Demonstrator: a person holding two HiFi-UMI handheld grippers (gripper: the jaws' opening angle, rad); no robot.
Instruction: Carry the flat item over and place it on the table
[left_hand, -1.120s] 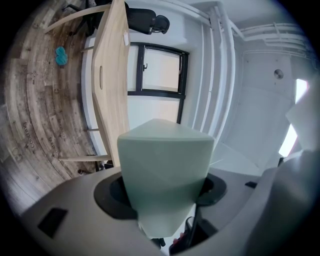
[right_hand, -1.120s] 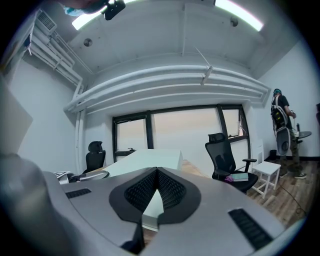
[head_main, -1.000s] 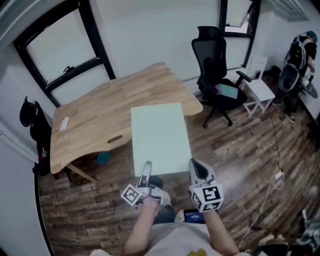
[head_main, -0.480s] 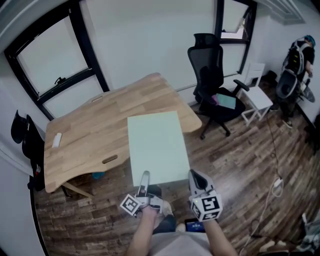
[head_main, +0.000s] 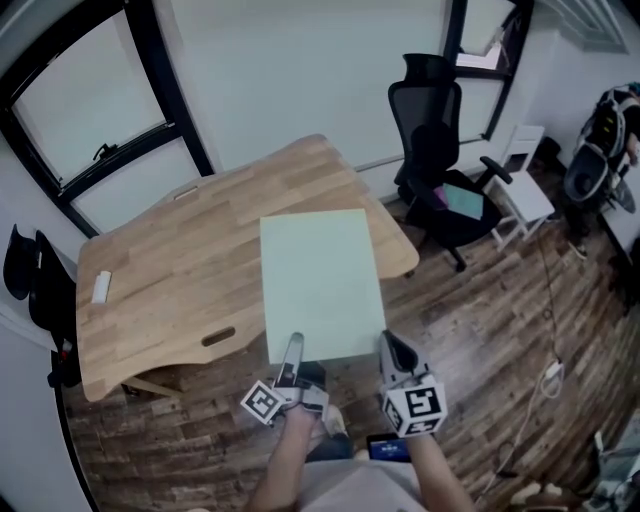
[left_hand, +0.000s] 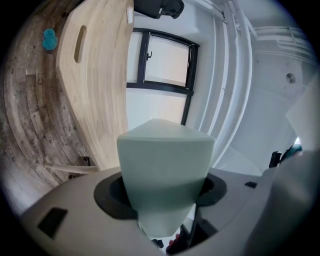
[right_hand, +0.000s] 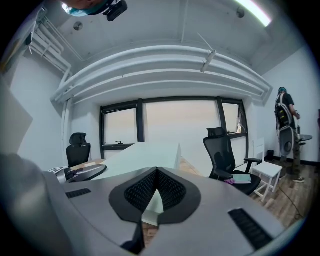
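Closer now than a second ago, the wooden tabletop (head_main: 170, 270) has more of the pale green flat board (head_main: 322, 285) over it. In the head view the board is held up over the front right part of the tabletop. The left hand-held gripper (head_main: 291, 350) and the right hand-held gripper (head_main: 392, 350) each grip the board's near edge. A black office chair (head_main: 440, 170) and a white stool (head_main: 527, 190) stand on the wood floor (head_main: 480, 310) past the tabletop.

In the left hand-held gripper view, the jaws are clamped on the board (left_hand: 165, 165). The tabletop (left_hand: 100, 80) is beside it, and a small teal thing (left_hand: 49, 39) lies on the floor.

In the right hand-held gripper view, the jaws are pinched on the board's (right_hand: 145, 152) edge. The office chair (right_hand: 222, 155) stands to the right, and a person (right_hand: 285, 125) is by the far wall.
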